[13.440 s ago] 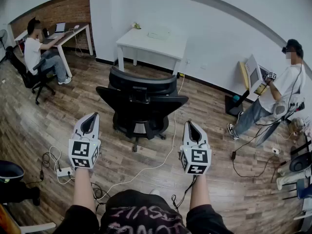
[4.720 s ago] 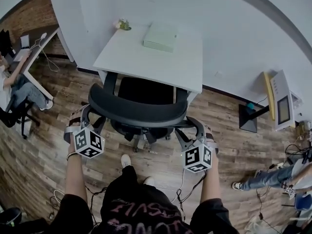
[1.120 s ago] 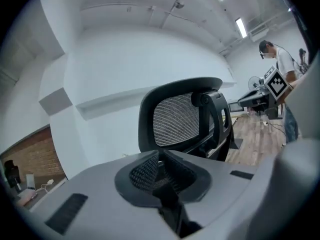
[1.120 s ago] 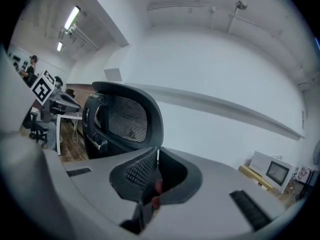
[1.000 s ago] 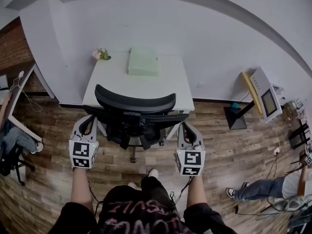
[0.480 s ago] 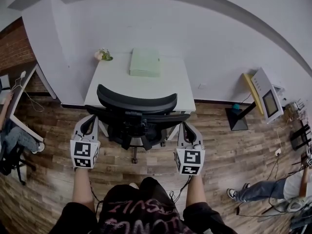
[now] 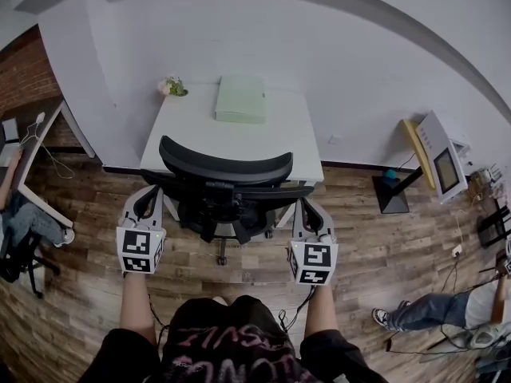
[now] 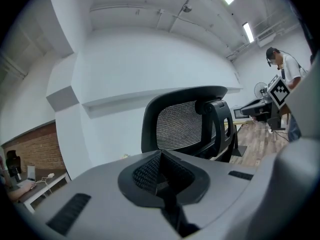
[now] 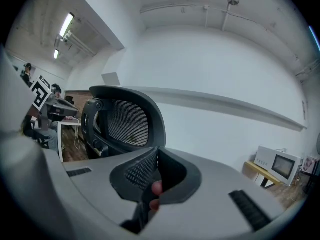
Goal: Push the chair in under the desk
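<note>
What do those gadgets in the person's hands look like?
Both the left gripper and right gripper are pale grey shells with dark ribbed pads, each carrying a white cube of black square markers. The wearer's black T-shirt bears pink lettering.

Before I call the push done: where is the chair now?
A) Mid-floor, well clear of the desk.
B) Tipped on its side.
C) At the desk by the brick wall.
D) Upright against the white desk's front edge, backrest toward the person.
D: in the head view the chair stands upright, its backrest overlapping the front edge of the white desk.
</note>
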The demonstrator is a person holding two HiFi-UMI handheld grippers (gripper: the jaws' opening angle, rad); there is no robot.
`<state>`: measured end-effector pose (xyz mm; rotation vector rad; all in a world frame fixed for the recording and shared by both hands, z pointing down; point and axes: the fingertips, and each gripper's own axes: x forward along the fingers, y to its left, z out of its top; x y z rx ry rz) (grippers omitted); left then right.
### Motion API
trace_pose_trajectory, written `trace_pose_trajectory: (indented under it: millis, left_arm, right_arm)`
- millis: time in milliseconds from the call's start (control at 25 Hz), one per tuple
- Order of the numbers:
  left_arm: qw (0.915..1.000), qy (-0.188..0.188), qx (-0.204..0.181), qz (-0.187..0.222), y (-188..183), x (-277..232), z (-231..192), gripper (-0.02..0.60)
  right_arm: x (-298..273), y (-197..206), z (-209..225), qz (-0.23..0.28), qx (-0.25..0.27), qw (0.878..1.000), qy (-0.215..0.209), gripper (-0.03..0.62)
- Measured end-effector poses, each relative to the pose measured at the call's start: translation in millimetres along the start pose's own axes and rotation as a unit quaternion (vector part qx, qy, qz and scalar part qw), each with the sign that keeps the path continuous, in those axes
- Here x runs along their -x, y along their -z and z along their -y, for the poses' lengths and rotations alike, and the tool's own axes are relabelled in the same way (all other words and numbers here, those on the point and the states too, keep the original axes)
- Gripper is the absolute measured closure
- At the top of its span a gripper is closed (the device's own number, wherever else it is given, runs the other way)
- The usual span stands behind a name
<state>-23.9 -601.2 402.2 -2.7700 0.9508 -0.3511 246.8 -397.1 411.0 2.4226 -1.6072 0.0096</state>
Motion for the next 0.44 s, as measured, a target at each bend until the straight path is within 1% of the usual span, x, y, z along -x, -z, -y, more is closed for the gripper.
trace_pose_trajectory:
  millis: [160,440]
  left_arm:
    - [1.0,-0.003,-0.008,-0.001,1.6,-1.5,-0.6,0.566]
    - [0.9999,0.004,-0.011,-0.005,4.2,-6.4,1.0,0.566]
  right_arm:
    - [-5.2,3.0,-3.5,-0.002,0.006,1.0,-0.007,0.568]
    - [-11.2,-1.4,-7.0,0.003,0.007,1.0,-0.012,0.568]
